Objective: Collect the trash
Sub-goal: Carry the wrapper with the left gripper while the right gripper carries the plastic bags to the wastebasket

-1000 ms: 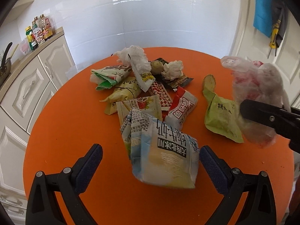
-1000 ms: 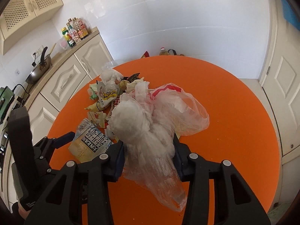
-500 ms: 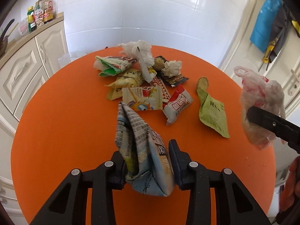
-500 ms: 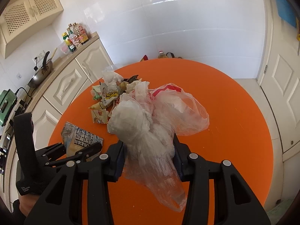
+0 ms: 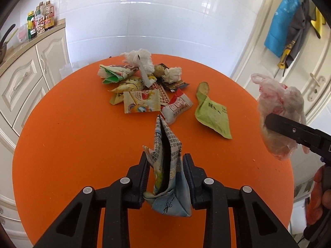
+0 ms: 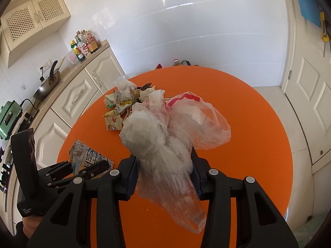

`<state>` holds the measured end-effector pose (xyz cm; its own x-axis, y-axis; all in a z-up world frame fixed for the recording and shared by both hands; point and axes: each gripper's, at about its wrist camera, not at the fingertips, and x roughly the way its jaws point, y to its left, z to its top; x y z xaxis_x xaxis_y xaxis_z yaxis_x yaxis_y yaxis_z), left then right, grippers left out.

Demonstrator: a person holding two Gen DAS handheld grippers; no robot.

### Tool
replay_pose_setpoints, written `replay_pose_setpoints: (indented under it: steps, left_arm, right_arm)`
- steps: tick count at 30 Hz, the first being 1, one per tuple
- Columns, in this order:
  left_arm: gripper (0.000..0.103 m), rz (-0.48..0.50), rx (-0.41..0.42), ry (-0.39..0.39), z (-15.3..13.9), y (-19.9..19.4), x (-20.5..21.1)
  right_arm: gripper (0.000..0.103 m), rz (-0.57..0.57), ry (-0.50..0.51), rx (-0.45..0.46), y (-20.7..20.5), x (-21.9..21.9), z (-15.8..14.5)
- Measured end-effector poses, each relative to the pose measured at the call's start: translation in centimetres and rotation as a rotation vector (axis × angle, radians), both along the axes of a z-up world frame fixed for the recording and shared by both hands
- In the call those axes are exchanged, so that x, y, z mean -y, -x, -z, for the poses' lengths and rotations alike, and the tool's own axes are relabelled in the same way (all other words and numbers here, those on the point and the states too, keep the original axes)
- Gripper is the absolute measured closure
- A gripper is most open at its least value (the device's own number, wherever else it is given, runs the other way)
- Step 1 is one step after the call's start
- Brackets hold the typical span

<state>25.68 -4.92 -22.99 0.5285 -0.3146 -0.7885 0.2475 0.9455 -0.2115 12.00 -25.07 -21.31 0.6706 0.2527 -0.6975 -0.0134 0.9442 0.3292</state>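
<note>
Two grippers angle down over the orange table (image 5: 62, 144). The left gripper (image 5: 166, 175), low in the frame's centre, is closing its jaws on a folded noodle packet (image 5: 165, 165), both pads pressing its sides. A second ago the jaws stood wide apart and the packet lay flat between them; now it stands creased, its long axis running away toward the litter pile (image 5: 144, 91) at upper centre. The right gripper (image 6: 164, 173) pinches a bunched plastic bag (image 6: 165, 136).

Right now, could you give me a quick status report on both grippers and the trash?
Left gripper closing on the printed wrapper. Right gripper shut on the plastic bag. Wrapper pile remains on the orange table. Nothing blocking.
</note>
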Motion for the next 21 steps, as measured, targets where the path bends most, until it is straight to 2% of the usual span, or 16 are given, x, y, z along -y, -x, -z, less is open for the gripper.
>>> replay_pose_setpoints:
  steps: [4, 6, 12, 21]
  left_arm:
    - [0.076, 0.024, 0.01, 0.012, 0.0, 0.9, 0.6]
    - [0.077, 0.035, 0.019, 0.011, -0.5, 2.7, -0.9]
    - [0.077, 0.06, 0.058, 0.006, -1.9, 4.5, -0.1]
    - [0.077, 0.137, 0.173, 0.049, -6.4, 5.6, 1.5]
  right_arm:
    - [0.06, 0.012, -0.004, 0.003, 0.7, 0.4, -0.2]
    - [0.06, 0.02, -0.007, 0.005, 1.1, 0.6, -0.2]
    - [0.06, 0.038, -0.011, 0.031, 2.3, 1.3, -1.1]
    - [0.06, 0.102, -0.014, 0.104, 5.5, 4.3, -3.8]
